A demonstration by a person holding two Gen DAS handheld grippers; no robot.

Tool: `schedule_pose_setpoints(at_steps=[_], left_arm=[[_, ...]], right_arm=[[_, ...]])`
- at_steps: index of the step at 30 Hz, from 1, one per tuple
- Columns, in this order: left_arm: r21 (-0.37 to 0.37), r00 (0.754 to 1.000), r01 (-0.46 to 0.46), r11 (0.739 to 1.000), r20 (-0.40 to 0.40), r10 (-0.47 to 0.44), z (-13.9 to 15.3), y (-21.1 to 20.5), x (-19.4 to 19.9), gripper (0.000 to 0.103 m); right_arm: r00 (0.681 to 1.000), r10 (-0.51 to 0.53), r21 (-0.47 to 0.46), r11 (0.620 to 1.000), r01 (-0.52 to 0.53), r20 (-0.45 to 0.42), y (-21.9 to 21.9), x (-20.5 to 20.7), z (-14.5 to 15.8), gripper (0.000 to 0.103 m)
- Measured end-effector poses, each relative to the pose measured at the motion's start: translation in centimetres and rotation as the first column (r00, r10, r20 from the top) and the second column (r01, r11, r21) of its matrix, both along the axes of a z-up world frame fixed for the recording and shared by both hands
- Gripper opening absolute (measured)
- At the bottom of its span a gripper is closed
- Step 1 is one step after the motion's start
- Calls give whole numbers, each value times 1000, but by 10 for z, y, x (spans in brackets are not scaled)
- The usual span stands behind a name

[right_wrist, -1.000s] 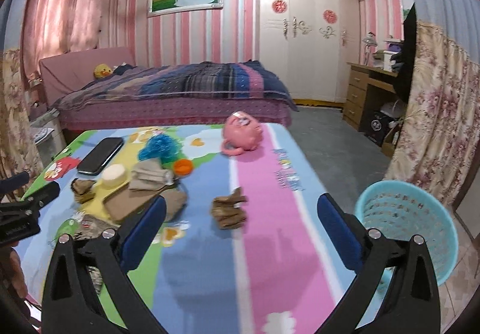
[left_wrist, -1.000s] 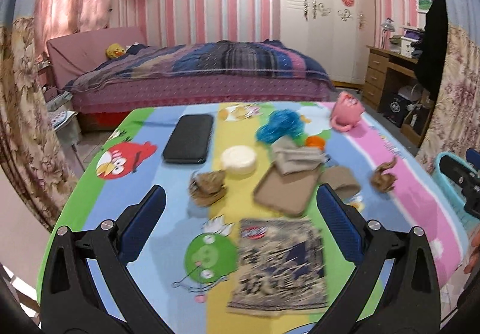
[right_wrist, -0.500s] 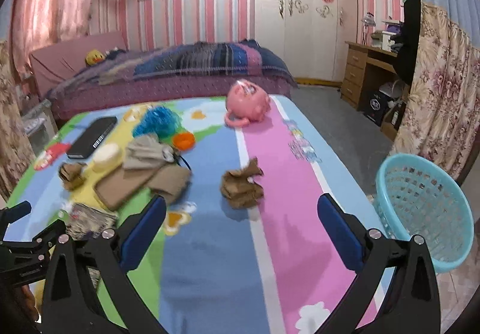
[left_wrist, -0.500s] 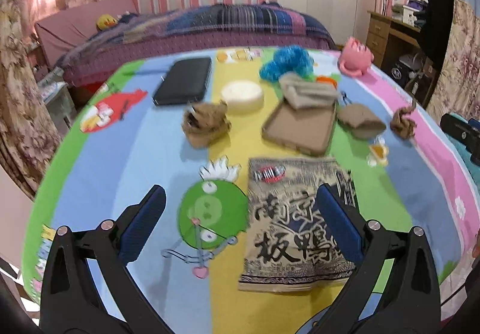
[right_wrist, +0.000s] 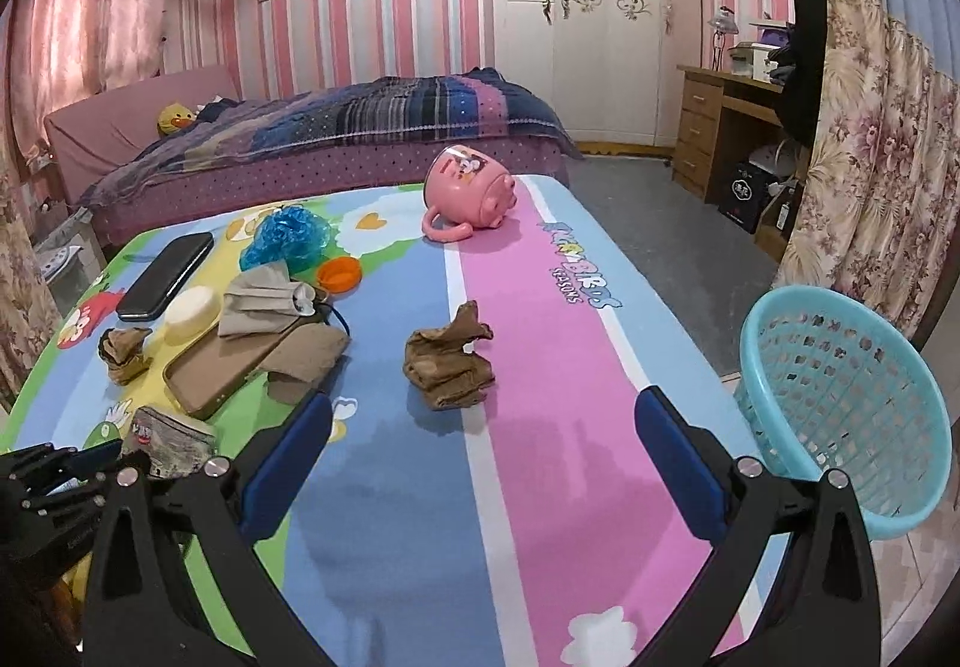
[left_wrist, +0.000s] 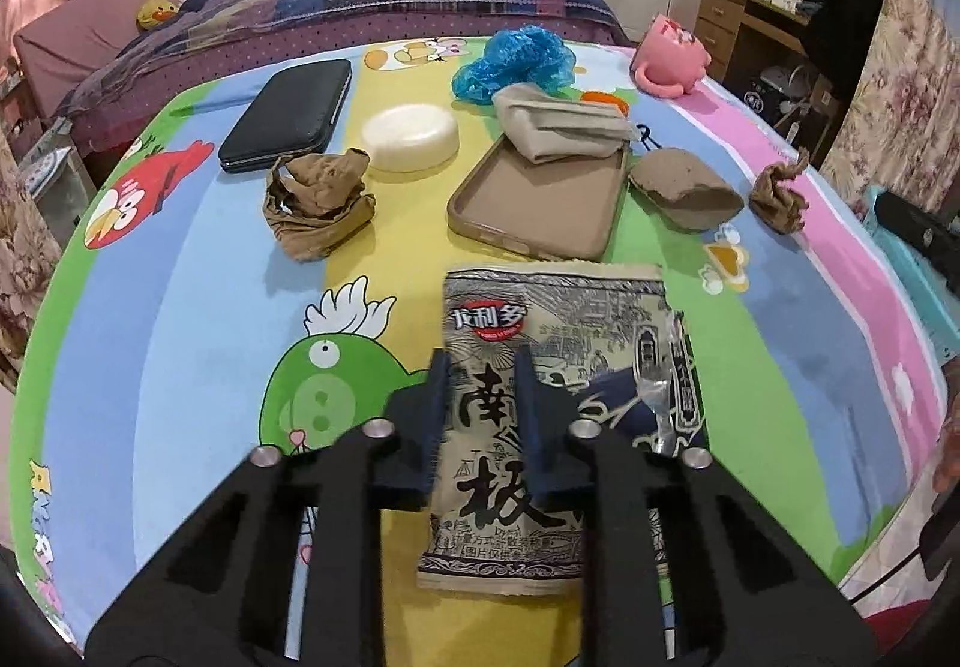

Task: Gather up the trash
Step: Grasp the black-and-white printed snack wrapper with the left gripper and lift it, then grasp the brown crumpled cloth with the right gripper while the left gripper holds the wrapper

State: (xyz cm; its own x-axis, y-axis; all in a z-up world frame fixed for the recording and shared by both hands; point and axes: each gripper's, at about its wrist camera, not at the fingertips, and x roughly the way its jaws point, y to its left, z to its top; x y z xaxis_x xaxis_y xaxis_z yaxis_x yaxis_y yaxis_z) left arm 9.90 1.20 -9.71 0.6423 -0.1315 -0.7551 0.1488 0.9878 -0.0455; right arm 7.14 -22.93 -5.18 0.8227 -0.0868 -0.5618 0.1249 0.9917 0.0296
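Your left hand-held gripper (left_wrist: 480, 397) has just been closing, pinching the wrapper (left_wrist: 564, 343) at the counter's (left_wrist: 180, 307) near edge for binning.

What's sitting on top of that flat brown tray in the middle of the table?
A folded beige cloth lies across the far end of the brown tray, spilling over its rim. The near part of the tray is bare. Whatever might be beneath the cloth is covered.

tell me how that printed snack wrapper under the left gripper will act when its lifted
The snack wrapper lies flat and creased with a torn top edge, so it is probably thin, light and floppy, sagging either side of the left gripper. Its film looks glossy, so it may slip from a shallow pinch.
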Motion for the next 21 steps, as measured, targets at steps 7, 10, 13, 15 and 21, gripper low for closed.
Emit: schedule_pose_setpoints(at_steps=[7, 10, 13, 15, 21], left_arm=[[-14, 998, -3, 1000, 61, 4, 16, 2, -2, 5], [-17, 992, -22, 1000, 121, 24, 37, 4, -4, 5], [-6, 981, -49, 999, 188, 50, 59, 6, -2, 5], [-16, 972, -67, 998, 223, 69, 73, 7, 2, 5], [-26, 954, -119, 993, 273, 121, 96, 0, 24, 5]], right_arm=[[1000, 25, 3, 1000, -25, -1, 0, 0, -1, 99], [999, 40, -15, 999, -40, -2, 2, 2, -1, 99], [998, 62, -22, 998, -62, -8, 3, 8, 0, 99], [997, 76, -31, 997, -76, -13, 6, 13, 0, 99], [994, 95, -58, 994, -98, -52, 9, 39, -7, 98]])
